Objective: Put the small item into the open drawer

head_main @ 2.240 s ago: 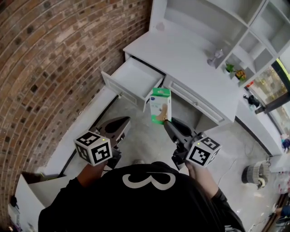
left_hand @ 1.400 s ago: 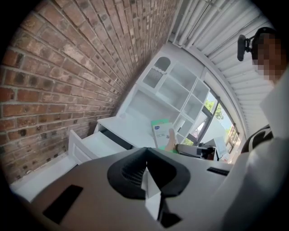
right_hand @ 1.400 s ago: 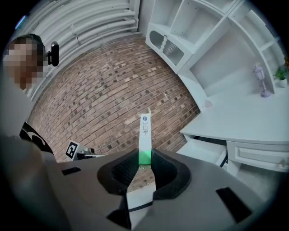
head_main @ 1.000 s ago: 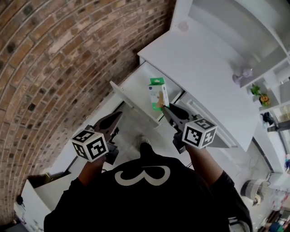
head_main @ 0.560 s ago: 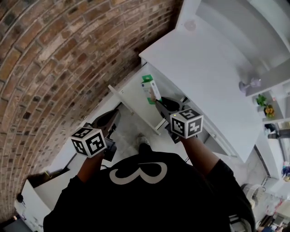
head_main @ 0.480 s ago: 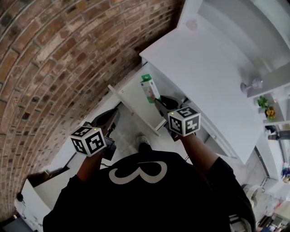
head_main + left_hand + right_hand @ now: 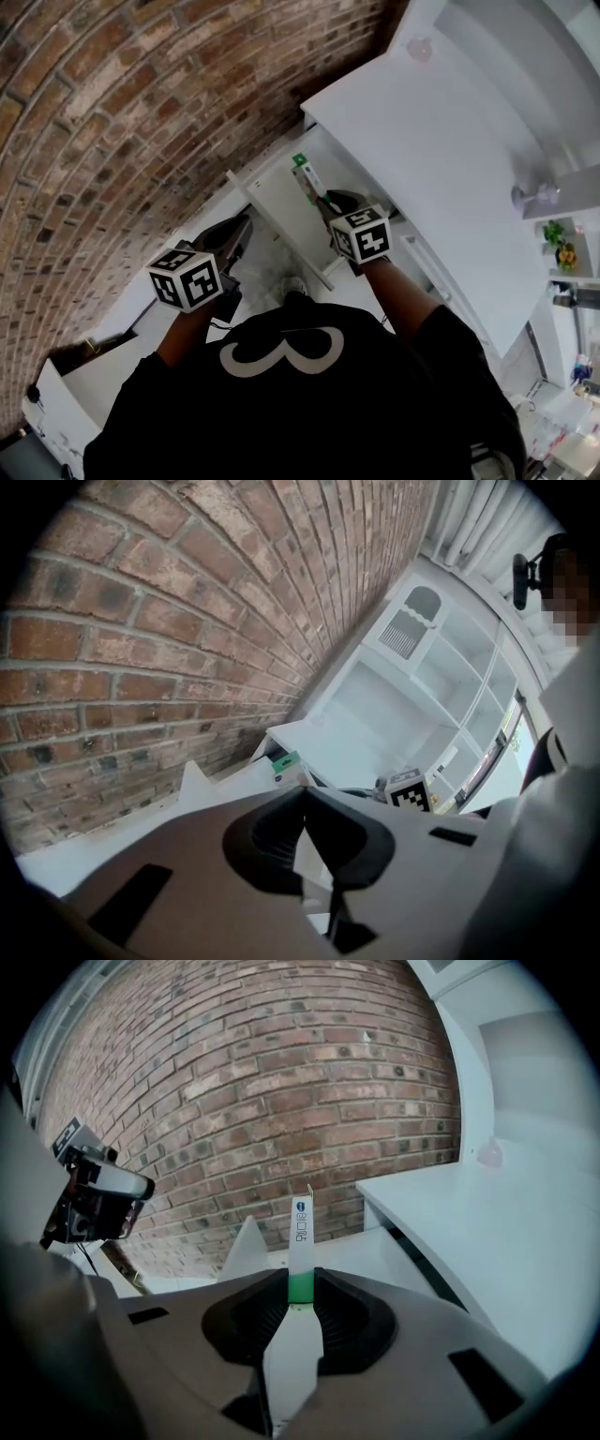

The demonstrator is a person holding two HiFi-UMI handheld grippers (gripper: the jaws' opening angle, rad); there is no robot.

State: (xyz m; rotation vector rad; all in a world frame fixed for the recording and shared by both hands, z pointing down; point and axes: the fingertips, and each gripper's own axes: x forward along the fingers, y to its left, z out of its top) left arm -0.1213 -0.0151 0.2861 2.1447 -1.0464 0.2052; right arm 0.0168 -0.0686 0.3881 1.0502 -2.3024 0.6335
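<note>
The small item is a flat white and green box (image 7: 307, 176). It is edge-on in the right gripper view (image 7: 299, 1227). My right gripper (image 7: 320, 198) is shut on its lower end (image 7: 300, 1277) and holds it upright over the open white drawer (image 7: 277, 201). The drawer's front panel (image 7: 244, 1246) shows just beyond the jaws. My left gripper (image 7: 241, 226) hangs lower left of the drawer, in front of its panel, its jaws (image 7: 303, 792) closed with nothing between them. From there the box (image 7: 285, 763) is visible past the jaw tips.
A brick wall (image 7: 141, 112) runs along the left, close beside the drawer. The white desk top (image 7: 441, 159) lies to the right, with a small pale ornament (image 7: 538, 195) and shelves (image 7: 422, 667) behind. A camera on a stand (image 7: 94, 1190) is at the left.
My right gripper has carried the box forward and left, from in front of the desk to over the open drawer. The left gripper has stayed low beside me.
</note>
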